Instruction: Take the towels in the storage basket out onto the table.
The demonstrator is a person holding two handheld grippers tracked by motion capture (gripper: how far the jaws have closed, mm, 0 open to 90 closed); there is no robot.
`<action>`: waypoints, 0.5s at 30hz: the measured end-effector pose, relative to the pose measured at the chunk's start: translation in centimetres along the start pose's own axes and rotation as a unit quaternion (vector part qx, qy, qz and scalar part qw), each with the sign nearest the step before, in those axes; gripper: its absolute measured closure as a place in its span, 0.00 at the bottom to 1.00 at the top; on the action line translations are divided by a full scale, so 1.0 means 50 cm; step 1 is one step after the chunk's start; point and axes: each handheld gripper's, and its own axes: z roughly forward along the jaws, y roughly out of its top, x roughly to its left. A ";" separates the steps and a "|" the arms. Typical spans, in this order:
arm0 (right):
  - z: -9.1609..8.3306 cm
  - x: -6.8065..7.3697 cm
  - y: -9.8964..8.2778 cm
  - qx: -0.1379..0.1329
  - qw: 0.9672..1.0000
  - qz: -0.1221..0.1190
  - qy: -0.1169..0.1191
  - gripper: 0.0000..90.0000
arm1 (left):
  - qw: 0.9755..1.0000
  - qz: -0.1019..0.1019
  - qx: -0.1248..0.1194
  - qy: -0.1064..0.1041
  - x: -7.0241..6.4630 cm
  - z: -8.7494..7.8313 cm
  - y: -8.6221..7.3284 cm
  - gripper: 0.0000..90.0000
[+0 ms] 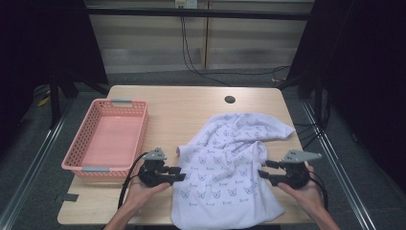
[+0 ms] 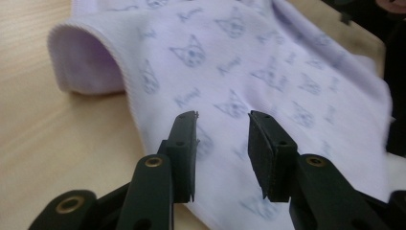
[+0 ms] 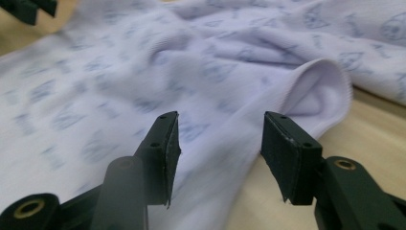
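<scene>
A white cloth [image 1: 225, 167] printed with small blue cat faces lies rumpled on the wooden table [image 1: 191, 105], its near end hanging over the front edge. My left gripper [image 1: 181, 173] rests low at the cloth's left edge with its jaws apart. In the left gripper view the left gripper [image 2: 222, 117] is open, and the cloth [image 2: 268, 62] lies just beyond its tips, not pinched. My right gripper [image 1: 262, 168] is at the cloth's right edge. In the right gripper view it [image 3: 220, 117] is open over a folded hem of the cloth [image 3: 119, 72].
A pink plastic basket [image 1: 86, 163] stands on the table's left side, with nothing in it. A dark cable hole [image 1: 230, 99] sits near the far edge. Bare wood lies between the basket and the cloth. Black curtains flank the table.
</scene>
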 end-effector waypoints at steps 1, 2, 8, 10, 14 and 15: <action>0.014 -0.013 0.009 0.002 1.000 0.006 -0.006 0.53 | 1.000 -0.002 0.004 -0.002 0.009 0.012 0.006 0.70; 0.029 -0.026 0.017 0.002 1.000 0.007 -0.004 0.53 | 1.000 0.003 0.005 0.004 0.016 0.025 0.009 0.69; 0.116 -0.063 0.034 0.034 0.999 0.025 -0.019 0.52 | 0.997 0.037 0.048 0.038 0.006 0.055 0.004 0.70; 0.124 -0.052 0.031 0.044 0.999 0.019 -0.025 0.64 | 0.995 0.062 0.062 0.041 0.000 0.059 -0.006 0.76; 0.101 -0.042 0.022 0.034 0.999 0.026 -0.024 0.94 | 0.994 0.072 0.070 0.052 -0.010 0.049 -0.016 0.96; 0.089 -0.041 0.019 0.031 0.999 0.030 -0.027 0.95 | 0.993 0.070 0.075 0.052 -0.014 0.045 -0.018 0.98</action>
